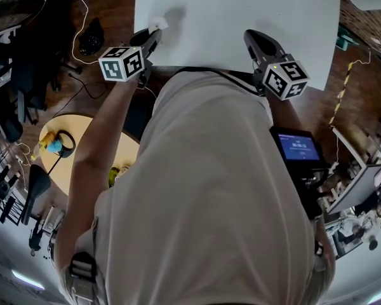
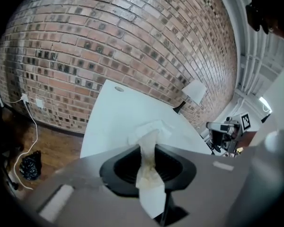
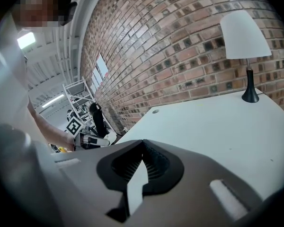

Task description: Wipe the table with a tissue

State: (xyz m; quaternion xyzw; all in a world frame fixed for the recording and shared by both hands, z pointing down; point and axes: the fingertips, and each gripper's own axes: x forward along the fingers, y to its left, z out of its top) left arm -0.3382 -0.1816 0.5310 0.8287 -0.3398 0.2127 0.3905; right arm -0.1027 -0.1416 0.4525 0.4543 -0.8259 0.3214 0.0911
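Tissue (image 2: 149, 174): a crumpled white strip with a faint yellowish stain, pinched in the left claw (image 2: 149, 148). The bunched front end sticks out past the tips; the tail hangs back toward the camera.

Position: in the head view the wad sits at about 11 o'clock from the person, over the near left corner of the white surface (image 1: 241, 11). No view settles whether it rests on the top or hangs just above it.

Right claw (image 3: 142, 145): tips pressed together, nothing between them. It sits at about 1 o'clock, over the near edge, idle.

Surroundings: a lamp (image 3: 246, 37) stands on the far part of the surface, at roughly 2 o'clock in the right gripper view, with a brick wall (image 2: 109, 41) behind it. The rest of the top looks bare.

Step in hand, as judged: wiping, either between strokes or at the end of one near the corner. How much has been covered cannot be read from the top itself.

Next move calls for pressing the wad flat on the top and sweeping toward 12 o'clock with the pinch firm, staying short of the lamp base.
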